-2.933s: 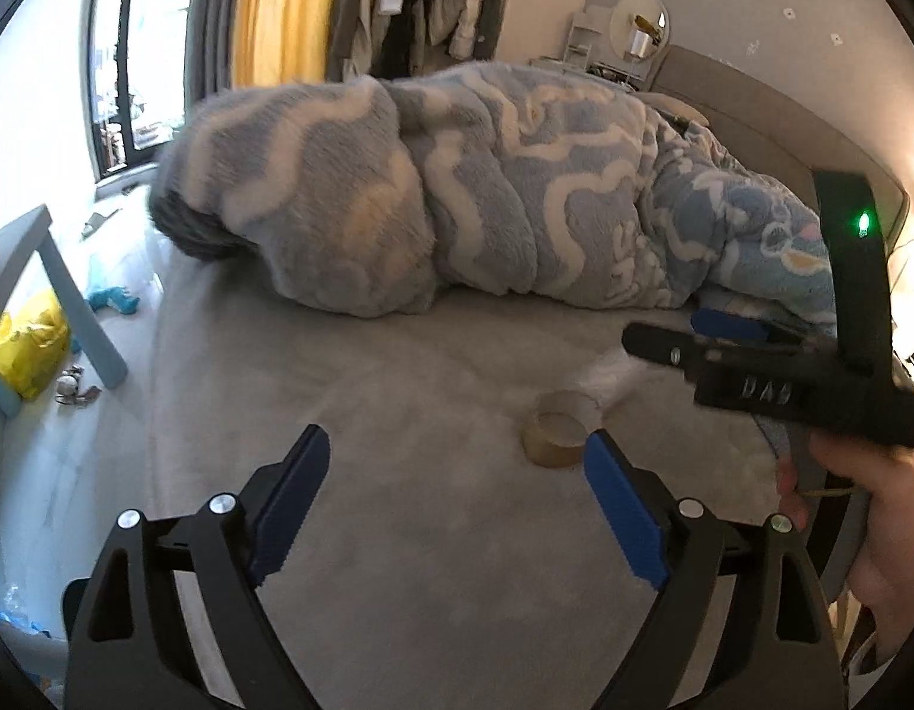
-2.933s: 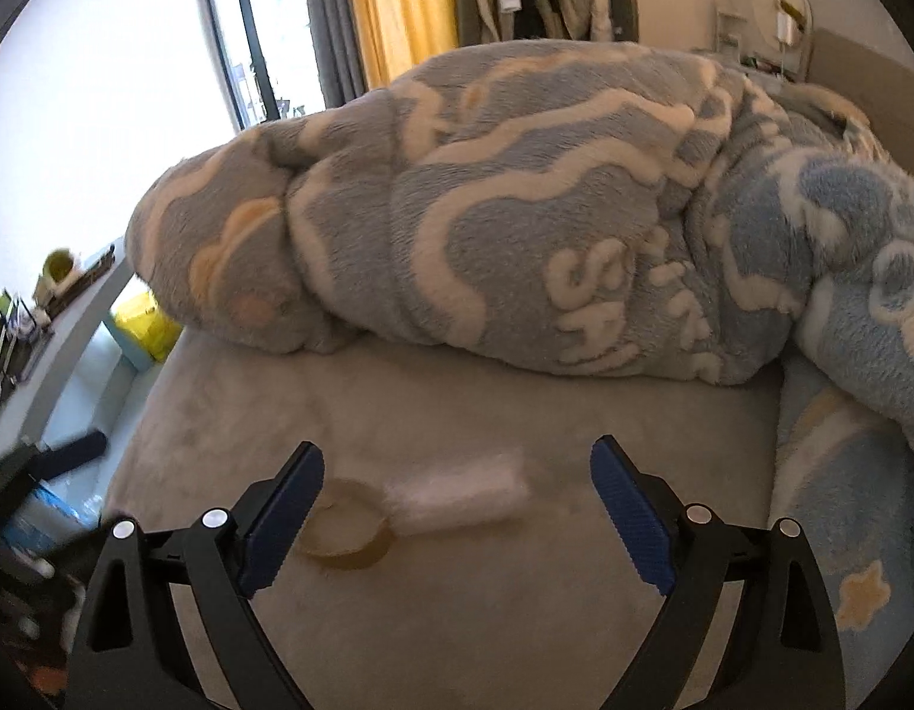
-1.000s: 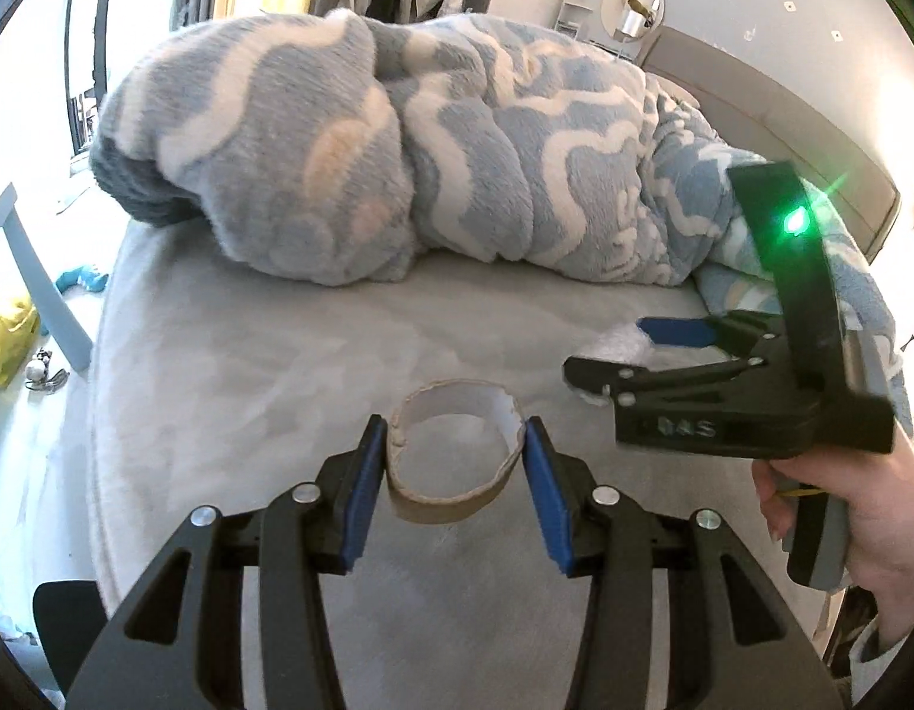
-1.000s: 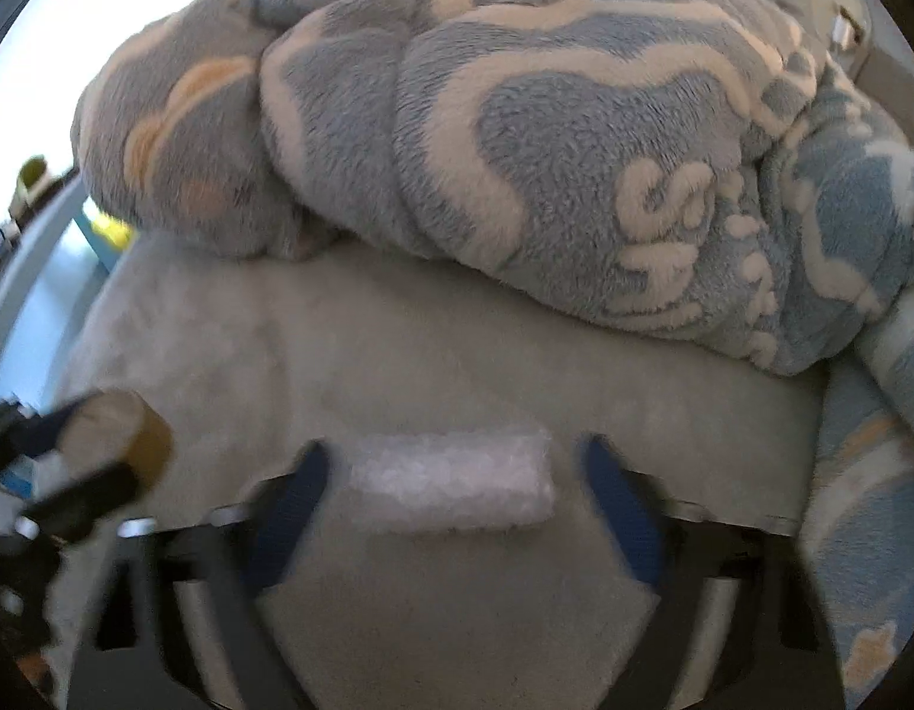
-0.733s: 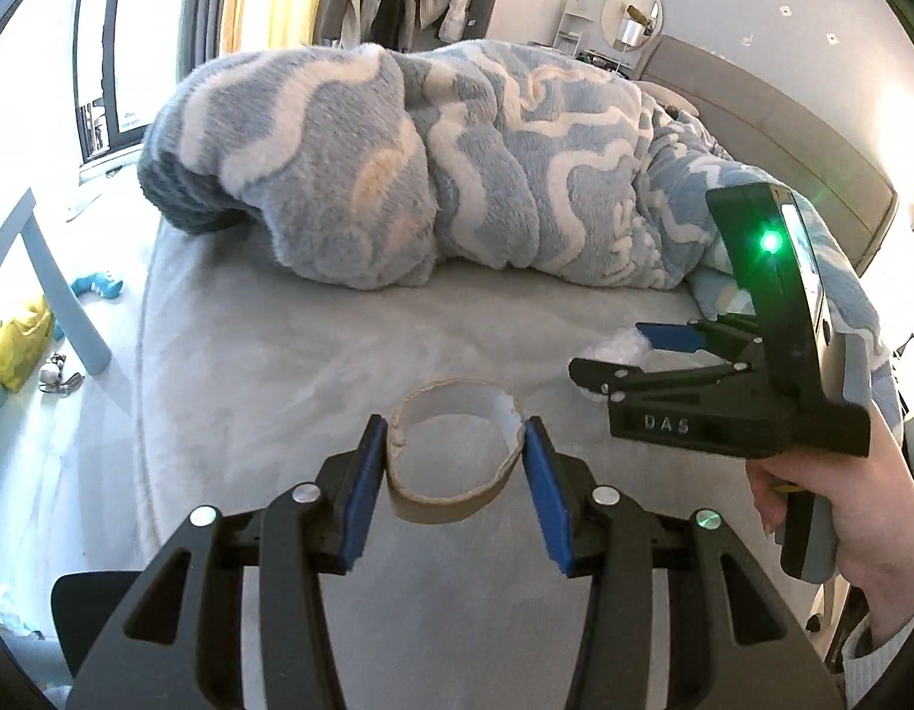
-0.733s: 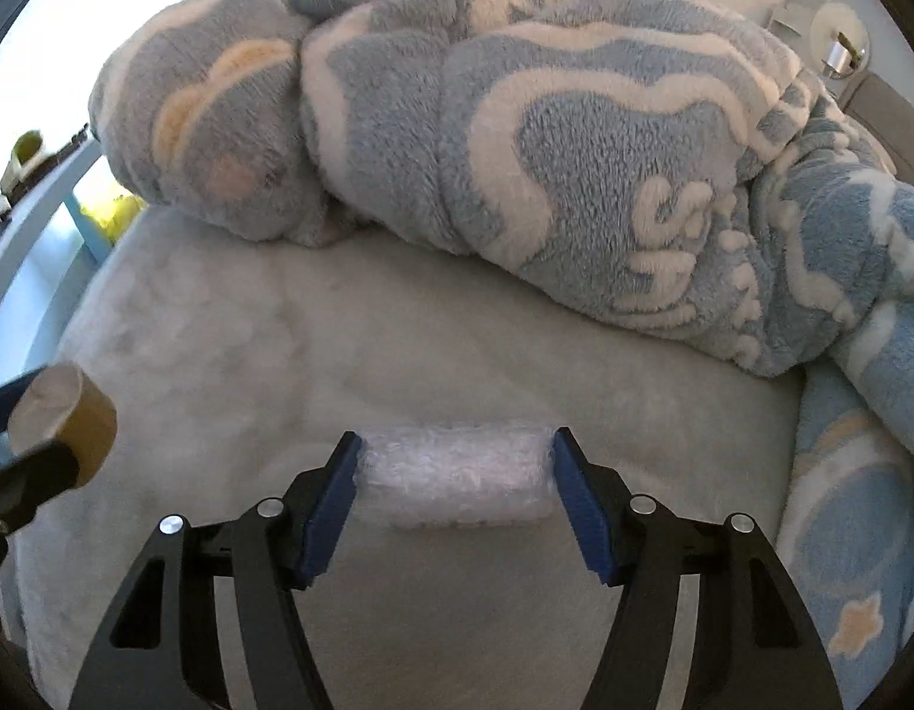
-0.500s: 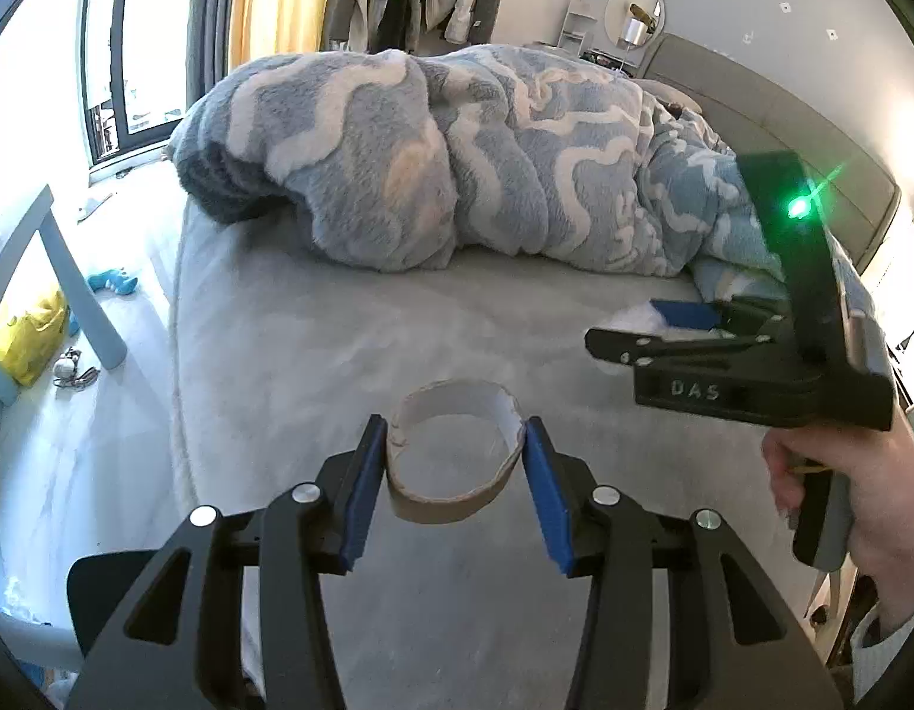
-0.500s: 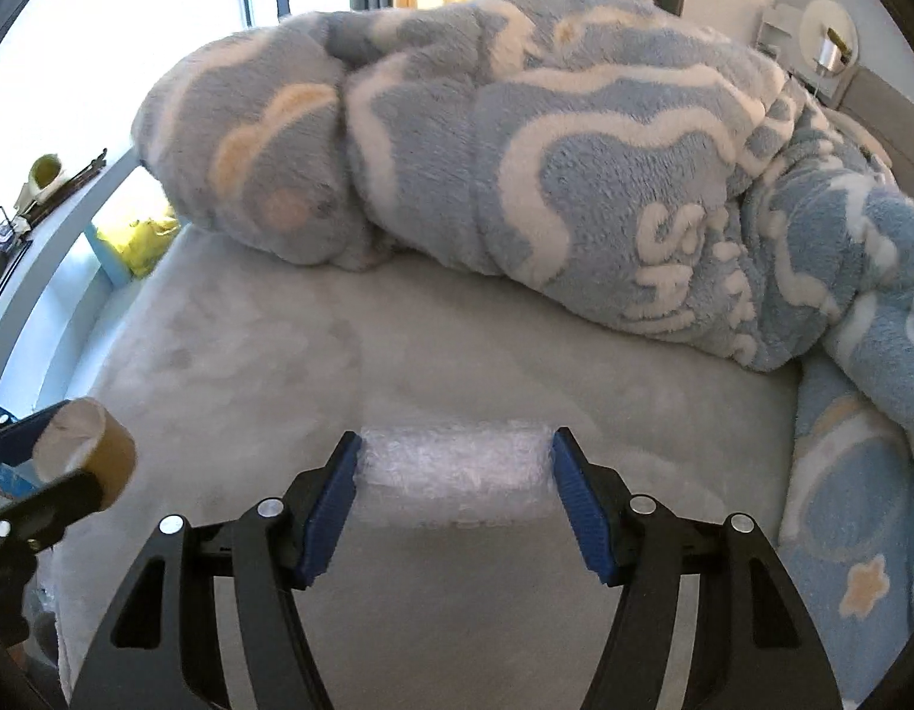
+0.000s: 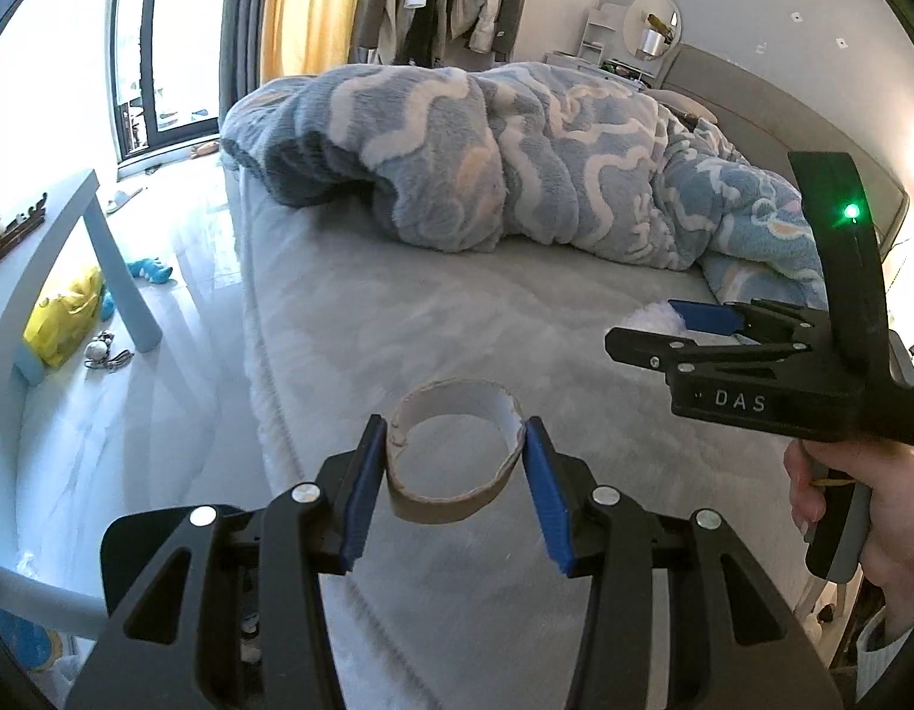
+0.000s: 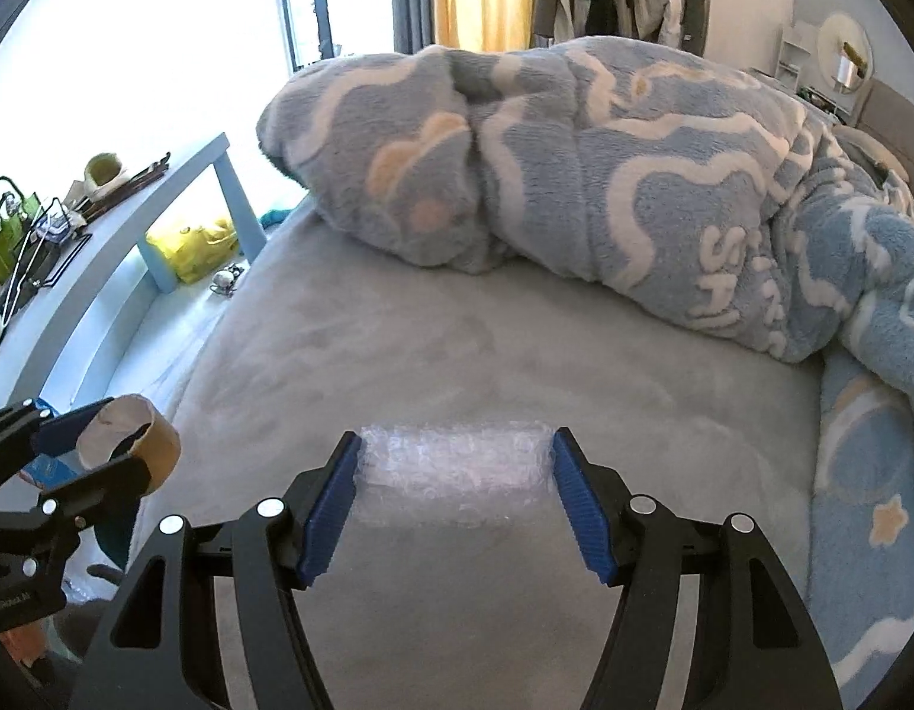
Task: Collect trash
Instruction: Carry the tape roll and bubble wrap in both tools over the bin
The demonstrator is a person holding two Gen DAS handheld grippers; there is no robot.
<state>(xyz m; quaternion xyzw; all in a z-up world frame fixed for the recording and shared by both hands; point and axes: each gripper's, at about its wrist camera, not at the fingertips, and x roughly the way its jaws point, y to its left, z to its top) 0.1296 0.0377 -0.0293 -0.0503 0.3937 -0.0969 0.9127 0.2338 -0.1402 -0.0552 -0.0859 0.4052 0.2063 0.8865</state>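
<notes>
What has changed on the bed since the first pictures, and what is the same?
The cardboard ring and the bubble wrap roll lay on the grey bed. Now the left gripper holds the ring, the right gripper holds the roll, and both are lifted and drawn back. The blue blanket stayed where it was.

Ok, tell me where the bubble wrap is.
The bubble wrap is clamped in the right gripper, above the grey bed, right of the cardboard ring.
</notes>
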